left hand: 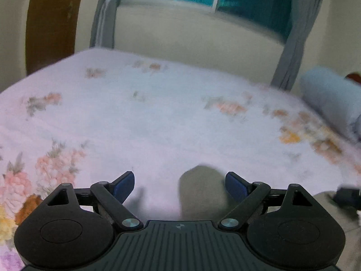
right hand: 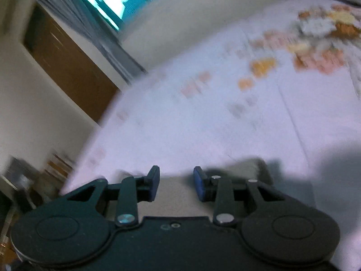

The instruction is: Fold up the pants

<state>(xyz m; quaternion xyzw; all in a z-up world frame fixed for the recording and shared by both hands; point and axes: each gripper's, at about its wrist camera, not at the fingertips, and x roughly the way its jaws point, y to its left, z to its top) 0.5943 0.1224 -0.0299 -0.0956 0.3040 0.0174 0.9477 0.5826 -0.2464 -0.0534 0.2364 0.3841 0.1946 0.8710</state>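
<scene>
Both jaws apart above grey pants (right hand: 180, 194) on floral bedsheet (left hand: 158, 117).

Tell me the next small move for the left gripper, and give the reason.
Probably lower the left gripper onto the grey-beige pants and close on the edge. Its jaws stand wide open with the cloth between and below them, nothing gripped. The right gripper is also open over the same fabric on the floral bedsheet. Blur hides the exact edge, so go slowly.
</scene>
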